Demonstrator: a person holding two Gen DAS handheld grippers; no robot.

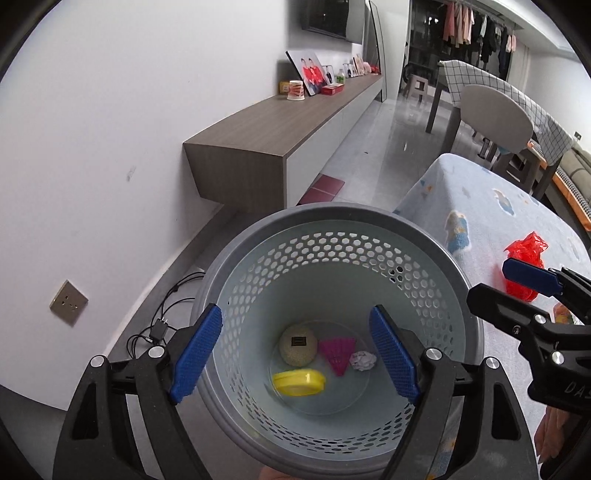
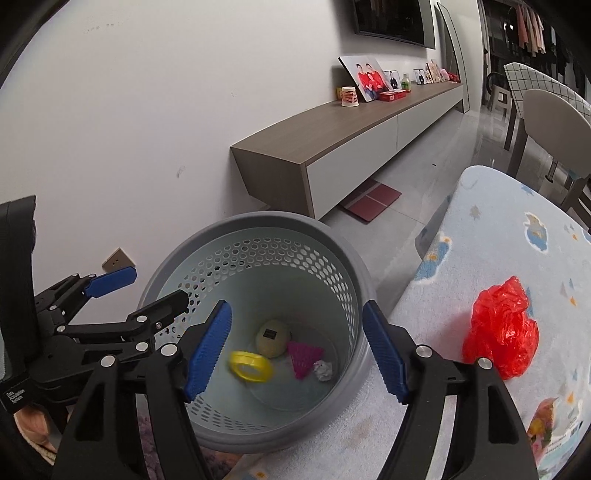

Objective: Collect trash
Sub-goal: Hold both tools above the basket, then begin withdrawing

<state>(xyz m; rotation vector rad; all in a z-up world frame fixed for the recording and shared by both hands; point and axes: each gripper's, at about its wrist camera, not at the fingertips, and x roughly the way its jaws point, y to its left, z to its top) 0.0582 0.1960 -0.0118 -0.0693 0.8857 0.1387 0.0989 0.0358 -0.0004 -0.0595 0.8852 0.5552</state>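
- Both wrist views are evenly lit by soft indoor light; colours look slightly cool and flat.
- Strong fisheye curvature bends the wall (image 1: 110,110) and the low cabinet (image 2: 332,136); black vignette fills the corners.
- The floor tiles (image 1: 399,122) carry a pale sheen of reflected light.
- Shadows are faint; the wastebasket (image 1: 240,236) interior stays readable.
- The dark balcony area (image 1: 472,29) is murky, and far detail is soft.
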